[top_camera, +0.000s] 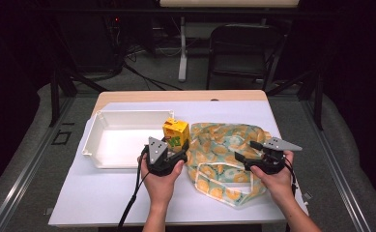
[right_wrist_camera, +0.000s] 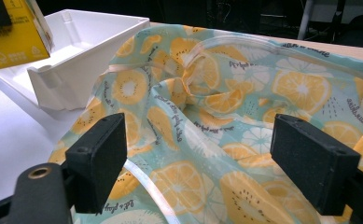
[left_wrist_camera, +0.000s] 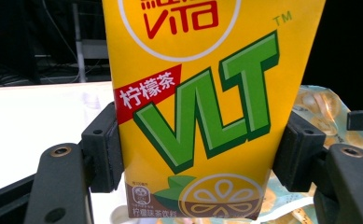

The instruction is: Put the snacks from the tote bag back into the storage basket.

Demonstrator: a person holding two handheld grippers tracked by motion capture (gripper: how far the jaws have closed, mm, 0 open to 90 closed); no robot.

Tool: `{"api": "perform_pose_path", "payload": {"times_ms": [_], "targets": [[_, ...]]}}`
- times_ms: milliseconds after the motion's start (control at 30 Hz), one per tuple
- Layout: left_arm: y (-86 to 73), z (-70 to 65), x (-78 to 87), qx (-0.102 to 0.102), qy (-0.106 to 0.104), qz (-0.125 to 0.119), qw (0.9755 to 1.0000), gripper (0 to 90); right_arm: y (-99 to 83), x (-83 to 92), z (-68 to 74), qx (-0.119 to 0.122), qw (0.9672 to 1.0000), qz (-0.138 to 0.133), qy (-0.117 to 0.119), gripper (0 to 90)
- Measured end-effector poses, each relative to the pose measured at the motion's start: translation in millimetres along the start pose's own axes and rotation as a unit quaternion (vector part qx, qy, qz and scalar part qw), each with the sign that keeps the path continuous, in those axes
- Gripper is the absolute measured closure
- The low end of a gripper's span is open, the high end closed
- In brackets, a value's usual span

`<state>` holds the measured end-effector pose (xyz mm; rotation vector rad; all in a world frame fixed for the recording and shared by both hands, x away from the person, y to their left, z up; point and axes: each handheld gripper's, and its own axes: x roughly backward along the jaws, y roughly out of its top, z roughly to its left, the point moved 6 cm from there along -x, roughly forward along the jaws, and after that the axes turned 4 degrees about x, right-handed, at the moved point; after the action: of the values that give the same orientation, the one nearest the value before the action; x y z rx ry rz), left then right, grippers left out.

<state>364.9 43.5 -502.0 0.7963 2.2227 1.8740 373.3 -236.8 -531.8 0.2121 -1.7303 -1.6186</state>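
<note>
Left gripper (top_camera: 172, 151) clenched the yellow carton (top_camera: 176, 133) by its side walls, raised between the white tray (top_camera: 93, 145) and the fruit-print bag (top_camera: 224, 150); light and crushable, probably; right gripper (top_camera: 247, 153) hung released over the soft, limp bag, best pinched at its rim.
</note>
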Motion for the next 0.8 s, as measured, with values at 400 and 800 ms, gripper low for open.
{"api": "perform_pose_path", "payload": {"times_ms": [400,800], "targets": [[2.2,20.5,7.9,0.009,0.024,-0.011,0.9996,31.3,-1.1,-1.8,1.5,0.002,1.0,0.004,-0.001,16.8],[3.8,43.2,2.4,-0.005,0.053,-0.002,0.9986,31.3,-3.3,-3.9,2.9,-0.001,1.0,0.009,-0.003,16.5]]}}
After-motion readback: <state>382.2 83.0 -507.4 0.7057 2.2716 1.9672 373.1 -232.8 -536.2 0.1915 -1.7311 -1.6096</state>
